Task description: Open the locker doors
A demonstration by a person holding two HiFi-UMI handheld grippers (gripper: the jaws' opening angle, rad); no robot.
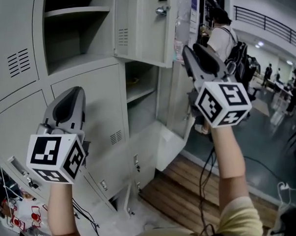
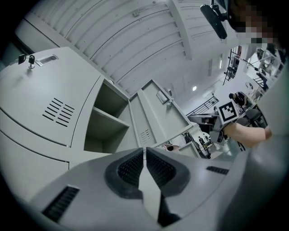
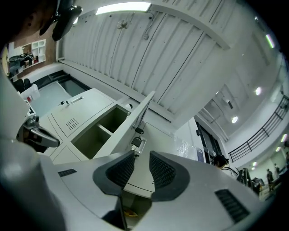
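Note:
A bank of grey lockers [image 1: 106, 107] fills the left of the head view. The top door [image 1: 141, 27] hangs open with a knob [image 1: 161, 11] on it, baring a shelved compartment [image 1: 70, 30]. Below it another compartment [image 1: 139, 91] also stands open. My left gripper [image 1: 72, 94] is held before a closed door, shut and empty, its pads [image 2: 131, 167] meeting at the tip. My right gripper [image 1: 188, 52] is raised just right of the top door's edge, open, with nothing between its pads [image 3: 165, 171]. Beyond the gap I see that door [image 3: 131, 128] and its lock [image 3: 135, 142].
A person with a backpack [image 1: 225, 36] stands behind the lockers at the right. A wooden strip [image 1: 190, 186] runs along the locker base, with cables [image 1: 206, 171] hanging over it. More people [image 1: 293, 86] and a railing [image 1: 266, 19] are far right. A closed vented door [image 2: 49, 103] carries a key.

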